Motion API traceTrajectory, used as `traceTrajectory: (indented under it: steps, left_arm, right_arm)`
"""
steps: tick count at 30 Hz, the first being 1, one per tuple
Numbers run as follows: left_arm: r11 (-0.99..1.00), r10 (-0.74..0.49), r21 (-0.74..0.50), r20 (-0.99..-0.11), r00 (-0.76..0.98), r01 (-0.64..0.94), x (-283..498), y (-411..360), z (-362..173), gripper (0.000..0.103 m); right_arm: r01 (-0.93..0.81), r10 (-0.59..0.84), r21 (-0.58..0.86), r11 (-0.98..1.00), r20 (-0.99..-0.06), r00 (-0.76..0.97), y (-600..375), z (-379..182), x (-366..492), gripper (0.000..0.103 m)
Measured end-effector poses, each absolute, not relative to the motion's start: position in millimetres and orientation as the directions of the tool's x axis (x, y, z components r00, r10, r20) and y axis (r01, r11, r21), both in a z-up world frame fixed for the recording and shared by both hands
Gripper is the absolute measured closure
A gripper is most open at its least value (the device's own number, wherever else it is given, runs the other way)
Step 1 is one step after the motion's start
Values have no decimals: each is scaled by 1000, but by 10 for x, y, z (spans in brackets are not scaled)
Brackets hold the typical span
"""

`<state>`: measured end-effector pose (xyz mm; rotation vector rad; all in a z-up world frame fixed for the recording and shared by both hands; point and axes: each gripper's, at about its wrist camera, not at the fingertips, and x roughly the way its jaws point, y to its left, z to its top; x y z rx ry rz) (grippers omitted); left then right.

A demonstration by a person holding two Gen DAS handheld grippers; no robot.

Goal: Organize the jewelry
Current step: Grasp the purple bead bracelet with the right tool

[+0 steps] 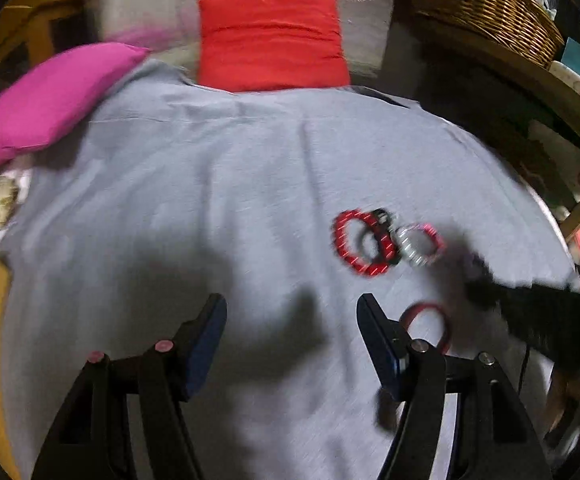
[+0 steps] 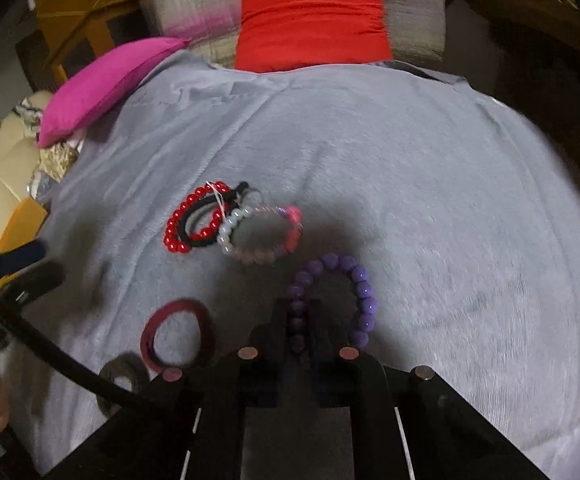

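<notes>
On the grey cloth (image 2: 430,184) lies a cluster: a red bead bracelet (image 2: 194,218), a black band (image 2: 206,226) and a white-pink bead bracelet (image 2: 260,236). The cluster also shows in the left wrist view (image 1: 370,240). My right gripper (image 2: 299,312) is shut on a purple bead bracelet (image 2: 350,280), just in front of the cluster. A maroon band (image 2: 178,334) lies to its left; it also shows in the left wrist view (image 1: 430,320). My left gripper (image 1: 292,308) is open and empty above bare cloth, left of the jewelry.
A red cushion (image 1: 270,40) and a pink cushion (image 1: 50,104) sit at the cloth's far edge. A wicker basket (image 1: 490,4) stands on a wooden shelf at the right. A dark ring-shaped thing (image 2: 124,380) lies by the maroon band. A black cable (image 2: 70,364) crosses front left.
</notes>
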<state>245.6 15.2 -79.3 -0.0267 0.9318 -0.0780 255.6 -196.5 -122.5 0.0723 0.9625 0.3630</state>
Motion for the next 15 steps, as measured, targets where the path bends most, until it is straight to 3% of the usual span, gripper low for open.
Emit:
traceTrajectory:
  steps: [15]
  left_arm:
    - [995, -98, -77, -863, 495, 63, 3268, -92, -1112, 35]
  right_arm:
    - [-253, 419, 335, 908, -748, 514, -2149, -1234, 2467, 93]
